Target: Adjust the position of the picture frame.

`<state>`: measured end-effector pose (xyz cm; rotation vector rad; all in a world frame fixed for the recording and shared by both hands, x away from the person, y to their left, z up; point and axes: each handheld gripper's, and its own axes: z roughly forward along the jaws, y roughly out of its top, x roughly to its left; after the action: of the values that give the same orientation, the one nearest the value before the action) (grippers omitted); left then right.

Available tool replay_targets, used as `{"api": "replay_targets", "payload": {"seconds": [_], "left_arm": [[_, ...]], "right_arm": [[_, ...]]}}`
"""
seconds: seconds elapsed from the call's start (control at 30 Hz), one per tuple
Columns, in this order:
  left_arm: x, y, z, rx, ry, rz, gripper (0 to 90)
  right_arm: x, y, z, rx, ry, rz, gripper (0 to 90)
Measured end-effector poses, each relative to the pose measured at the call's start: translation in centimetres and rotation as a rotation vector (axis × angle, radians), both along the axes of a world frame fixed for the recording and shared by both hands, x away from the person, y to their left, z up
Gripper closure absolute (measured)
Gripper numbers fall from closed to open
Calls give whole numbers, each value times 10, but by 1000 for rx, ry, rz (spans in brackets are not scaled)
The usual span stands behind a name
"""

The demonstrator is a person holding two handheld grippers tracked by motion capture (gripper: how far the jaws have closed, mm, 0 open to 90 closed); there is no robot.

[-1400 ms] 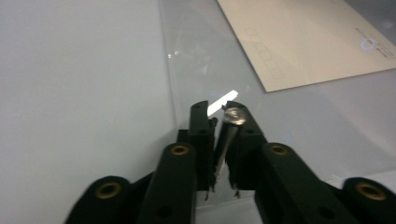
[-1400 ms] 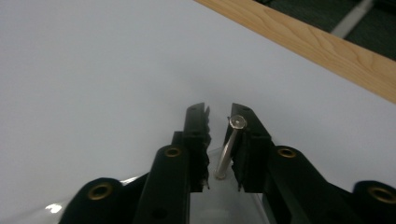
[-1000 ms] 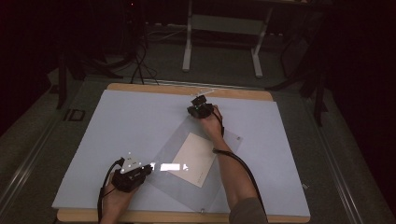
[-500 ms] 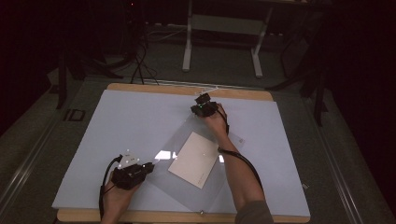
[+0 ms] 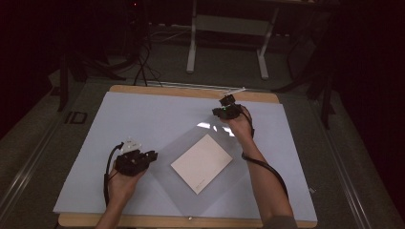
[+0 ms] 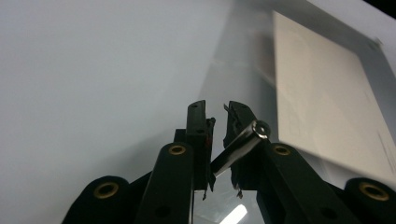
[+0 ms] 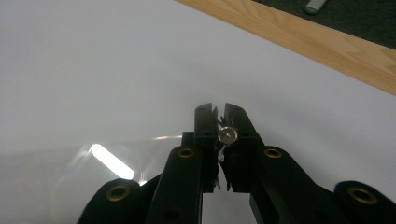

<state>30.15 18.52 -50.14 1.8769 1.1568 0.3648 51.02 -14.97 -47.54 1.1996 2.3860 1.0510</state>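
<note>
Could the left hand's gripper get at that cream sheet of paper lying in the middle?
Probably not directly. The left gripper sits close by, but the paper seems to lie inside a clear plastic sleeve, which covers it.

Metal stand point(image 5: 228, 28) & floor cables point(image 5: 143, 62) behind wood-edged table point(image 5: 191, 92).

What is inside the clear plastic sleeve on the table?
Inside the clear plastic sleeve lies one cream sheet of paper, seen through the plastic. Faint marks show on it, too small to read. Its underside, and anything beneath it, is covered.
</note>
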Motion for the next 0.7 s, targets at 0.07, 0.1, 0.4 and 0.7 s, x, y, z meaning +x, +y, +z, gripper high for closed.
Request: {"api": "replay_targets", "payload": {"seconds": [0.07,0.1,0.4,0.7], "left_arm": [[14,4,4,-5,10,5,794],[19,5,5,-10,14,5,794],[67,8,10,3,52,-3,807],[119,-6,5,39,114,2,823]], "right_arm": [[-5,-12,4,2,4,-14,848],[-8,-16,6,1,4,-17,847],[-34,-46,6,-11,26,-70,844],[-64,-67,2,-52,45,-122,842]]}}
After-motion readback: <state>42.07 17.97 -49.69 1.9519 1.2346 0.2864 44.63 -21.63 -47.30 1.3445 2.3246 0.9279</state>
